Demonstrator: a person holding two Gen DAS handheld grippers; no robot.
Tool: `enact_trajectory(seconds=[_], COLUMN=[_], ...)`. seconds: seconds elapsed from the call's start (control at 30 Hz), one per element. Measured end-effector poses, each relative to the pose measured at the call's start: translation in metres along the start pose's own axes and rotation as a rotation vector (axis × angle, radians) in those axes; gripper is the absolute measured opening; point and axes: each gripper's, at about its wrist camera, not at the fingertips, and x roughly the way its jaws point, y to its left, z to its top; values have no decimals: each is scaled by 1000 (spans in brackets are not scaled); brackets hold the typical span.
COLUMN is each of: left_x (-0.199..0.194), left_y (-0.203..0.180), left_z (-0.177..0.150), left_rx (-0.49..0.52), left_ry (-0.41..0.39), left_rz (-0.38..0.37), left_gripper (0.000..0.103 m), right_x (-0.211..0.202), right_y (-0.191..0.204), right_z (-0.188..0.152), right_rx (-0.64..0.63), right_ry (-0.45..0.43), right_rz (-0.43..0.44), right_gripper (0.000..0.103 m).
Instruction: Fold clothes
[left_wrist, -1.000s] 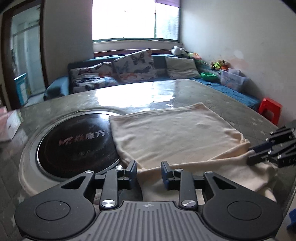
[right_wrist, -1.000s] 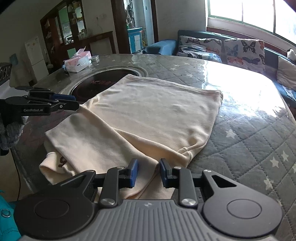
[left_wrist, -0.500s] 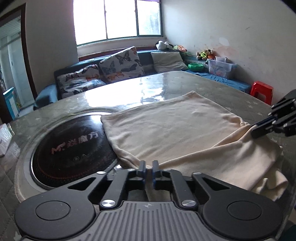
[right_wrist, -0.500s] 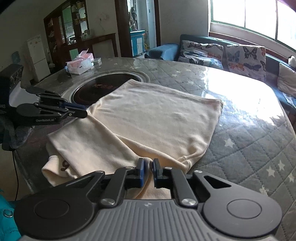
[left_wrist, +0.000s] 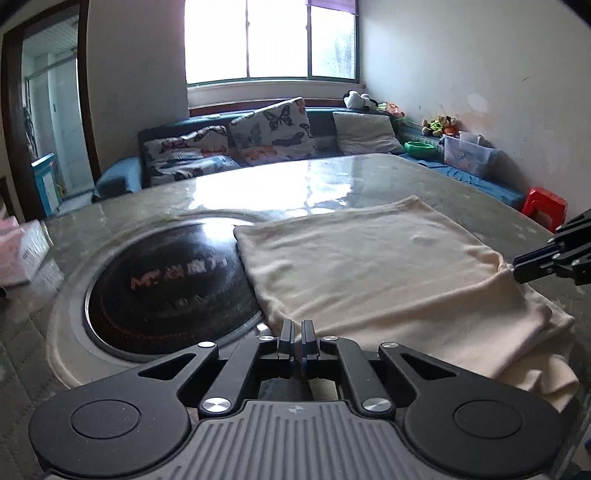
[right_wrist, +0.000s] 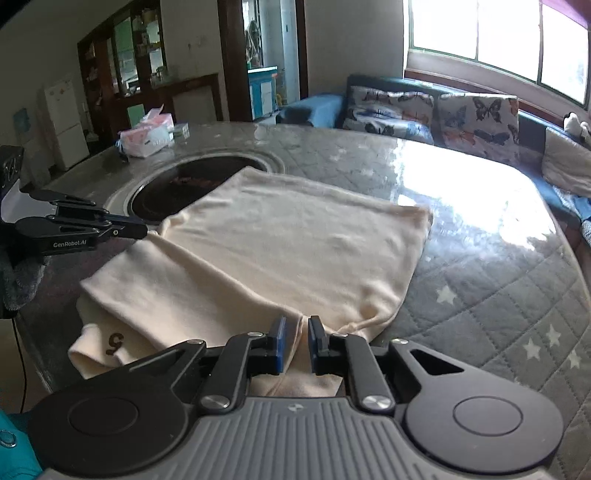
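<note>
Daylight pours through a wide window (left_wrist: 271, 38) in the far wall and glares off the glossy quilted counter (left_wrist: 295, 184). Under the sill runs a dark blue sofa (left_wrist: 321, 122) with butterfly-print cushions (left_wrist: 271, 131) and 1 plain grey cushion (left_wrist: 364, 133). The right wall (left_wrist: 480, 62) is white and scuffed; along it sit soft toys (left_wrist: 439, 125), a clear storage box (left_wrist: 467, 157) and a red stool (left_wrist: 545, 205). In the right wrist view, a dark wooden cabinet (right_wrist: 122, 70), a white fridge (right_wrist: 66, 122) and an open doorway (right_wrist: 262, 59) stand at the far left.
</note>
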Motion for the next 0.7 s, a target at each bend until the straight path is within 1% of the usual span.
enact_trajectory(seconds=[0.1,0.17,0.37,0.5,0.7], left_x=[0,0,-2,-7,-15], left_y=[-9,-14,-32,-44,-63], left_z=[4,7,5,1,-5], left_rx=[12,20,58,90,137], left_ry=[-3,-5,3,4,7], left_rz=[-21,-35,-76,-112,-165], left_gripper=[5,6,7,7,8], right_x=[-6,-2,22,16,-6], right_y=[4,6,8,10,29], right_z=[4,6,2,-1,-10], right_rx=[-21,-29,-30,-39,-113], right_ry=[-19,-17,31,34,53], right_rz=[14,24,44,44,77], right_gripper=[12,12,12,13,13])
